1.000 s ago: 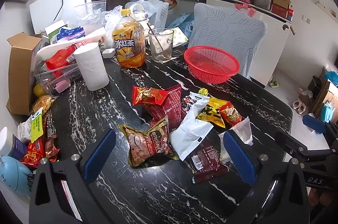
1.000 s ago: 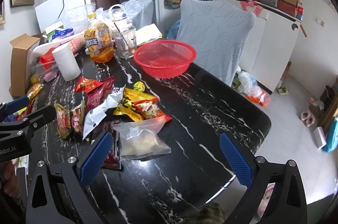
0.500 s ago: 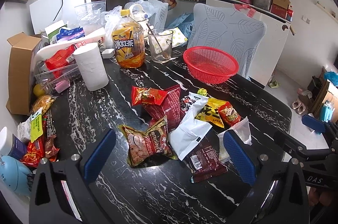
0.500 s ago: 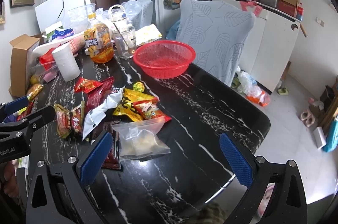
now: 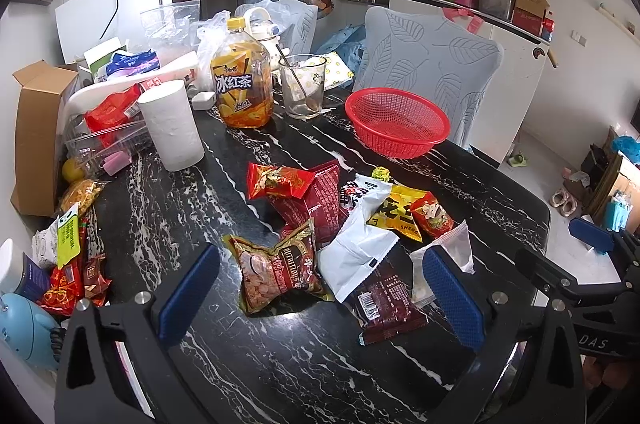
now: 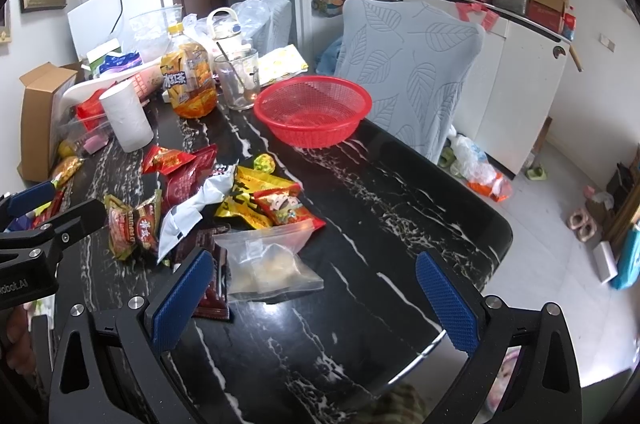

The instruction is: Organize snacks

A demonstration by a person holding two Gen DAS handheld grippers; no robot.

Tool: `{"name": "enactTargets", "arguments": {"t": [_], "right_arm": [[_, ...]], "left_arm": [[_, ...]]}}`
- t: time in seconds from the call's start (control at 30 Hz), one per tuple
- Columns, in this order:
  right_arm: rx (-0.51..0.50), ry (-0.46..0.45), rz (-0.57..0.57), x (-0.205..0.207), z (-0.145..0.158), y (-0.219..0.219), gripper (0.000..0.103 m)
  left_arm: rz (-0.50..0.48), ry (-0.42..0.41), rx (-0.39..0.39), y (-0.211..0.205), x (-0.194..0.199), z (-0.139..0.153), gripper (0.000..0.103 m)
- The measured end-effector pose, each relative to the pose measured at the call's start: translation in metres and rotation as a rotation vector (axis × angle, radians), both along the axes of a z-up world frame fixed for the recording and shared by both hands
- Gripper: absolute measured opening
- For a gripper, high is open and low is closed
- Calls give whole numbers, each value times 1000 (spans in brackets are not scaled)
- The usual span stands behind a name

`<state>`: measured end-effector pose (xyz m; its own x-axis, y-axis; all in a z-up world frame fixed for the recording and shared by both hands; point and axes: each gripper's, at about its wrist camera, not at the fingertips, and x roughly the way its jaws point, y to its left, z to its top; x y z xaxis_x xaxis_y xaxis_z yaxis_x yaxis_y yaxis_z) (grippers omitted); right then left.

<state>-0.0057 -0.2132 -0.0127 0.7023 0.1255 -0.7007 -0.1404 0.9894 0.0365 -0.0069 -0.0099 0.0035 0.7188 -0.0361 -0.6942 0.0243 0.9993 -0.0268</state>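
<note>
Almost nothing has changed in the last second; both the left gripper (image 5: 320,298) and the right gripper (image 6: 316,298) hover wide open and empty; the snacks (image 5: 344,224) lie untouched mid-table; the basket (image 5: 398,122) near the far edge holds nothing; sorting is not yet begun.

From my remote station: a black marble table (image 5: 160,208) with white veining carries a heap of snack packets (image 5: 332,224) at its middle. A red basket (image 5: 398,122) sits toward the far edge, beside a glass (image 5: 302,86) and iced-tea bottle (image 5: 242,84). A paper roll (image 5: 172,124) and cardboard box (image 5: 38,128) crowd the left edge.
</note>
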Motion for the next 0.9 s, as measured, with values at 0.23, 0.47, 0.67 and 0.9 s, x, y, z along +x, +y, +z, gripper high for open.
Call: {"name": "enactTargets", "arguments": {"t": [0.23,0.47,0.67,0.9], "right_arm": [[-1,0,-1,0,0,0,103],[0,-3,0,0,0,0,103],[-1,-3,0,-1,0,0,103],[0,-3,0,0,0,0,103]], "left_arm": [[1,-3,2,-2,-1,0,103],[0,-3,-1,0,-1,1,103],[0,-3,-4,0,-1,2,103],[-3,-3,-11,-1,-2,4,103]]}}
